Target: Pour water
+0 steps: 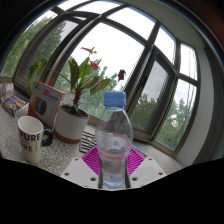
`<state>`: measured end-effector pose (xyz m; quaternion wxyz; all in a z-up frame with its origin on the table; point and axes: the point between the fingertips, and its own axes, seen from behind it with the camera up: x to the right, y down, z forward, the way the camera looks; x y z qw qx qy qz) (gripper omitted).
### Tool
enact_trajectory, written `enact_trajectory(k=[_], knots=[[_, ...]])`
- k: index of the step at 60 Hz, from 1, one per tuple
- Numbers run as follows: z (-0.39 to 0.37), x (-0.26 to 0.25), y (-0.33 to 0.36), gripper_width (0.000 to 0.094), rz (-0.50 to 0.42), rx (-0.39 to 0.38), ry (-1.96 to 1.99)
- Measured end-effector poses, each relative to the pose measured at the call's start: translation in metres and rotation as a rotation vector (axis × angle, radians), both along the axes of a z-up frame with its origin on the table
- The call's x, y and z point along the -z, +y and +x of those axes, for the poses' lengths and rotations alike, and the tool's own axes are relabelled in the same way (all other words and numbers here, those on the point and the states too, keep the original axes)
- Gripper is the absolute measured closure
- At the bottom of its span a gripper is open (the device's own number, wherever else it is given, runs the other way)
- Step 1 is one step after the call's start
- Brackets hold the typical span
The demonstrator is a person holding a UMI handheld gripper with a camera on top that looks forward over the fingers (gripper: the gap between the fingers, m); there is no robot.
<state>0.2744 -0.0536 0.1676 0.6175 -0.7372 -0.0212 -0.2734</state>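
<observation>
Windowsill: claw (pixel 113 165) gripping water bottle (pixel 114 140)

A water bottle (pixel 114 140) stands upright at lower centre of the frame, between the fingers of the gripper (pixel 112 165). To its left, a potted plant (pixel 74 100) stands on the table (pixel 20 155), with a mug (pixel 32 138) further left at the frame's lower left. Windows (pixel 130 50) fill the upper frame behind them.

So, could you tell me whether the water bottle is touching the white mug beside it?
Apart. The gripper view shows the water bottle standing between the fingers, while the white mug sits well off to its side with bare counter between them.
</observation>
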Motion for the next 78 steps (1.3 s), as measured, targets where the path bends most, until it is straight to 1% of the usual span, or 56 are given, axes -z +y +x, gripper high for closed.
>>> enact_trajectory(k=[3,10,13,17,21,23,27,30,32,35,39,42,44,50,57,59,63,68,69,75,76,77,78], knots=[[0.016,-0.03,0.002,0.0638,0.008,0.044,-0.158],[0.029,-0.102,0.014,0.064,0.021,0.088,-0.575],[0.016,-0.129,0.024,0.064,0.041,0.069,-0.729],[-0.002,-0.152,0.037,0.0641,0.015,0.033,-0.98],[-0.033,-0.168,0.051,0.0641,0.012,-0.013,-1.21],[-0.049,-0.168,0.06,0.064,0.012,-0.04,-1.309],[-0.073,-0.163,0.071,0.0633,-0.034,-0.091,-1.49],[-0.096,-0.149,0.081,0.0632,-0.063,-0.159,-1.577],[-0.107,-0.139,0.089,0.0632,-0.064,-0.2,-1.629],[-0.126,-0.129,0.097,0.0632,-0.084,-0.234,-1.742],[-0.151,-0.112,0.104,0.0633,-0.08,-0.282,-1.918],[-0.163,-0.095,0.113,0.0632,-0.081,-0.332,-1.97],[-0.168,-0.087,0.115,0.0632,-0.088,-0.354,-1.979],[-0.173,-0.079,0.121,0.063,-0.089,-0.377,-1.971],[-0.18,-0.092,0.117,0.0633,-0.015,-0.394,-1.906],[-0.182,-0.104,0.114,0.0633,0.004,-0.402,-1.862],[-0.18,-0.131,0.107,0.0631,0.074,-0.398,-1.709],[-0.17,-0.187,0.091,0.0631,0.162,-0.378,-1.445],[-0.167,-0.198,0.088,0.0633,0.18,-0.402,-1.337],[-0.143,-0.247,0.067,0.0631,0.276,-0.427,-0.829],[-0.14,-0.263,0.056,0.0634,0.294,-0.41,-0.771],[-0.132,-0.266,0.063,0.0634,0.302,-0.431,-0.682],[-0.127,-0.269,0.061,0.0634,0.311,-0.435,-0.598]])
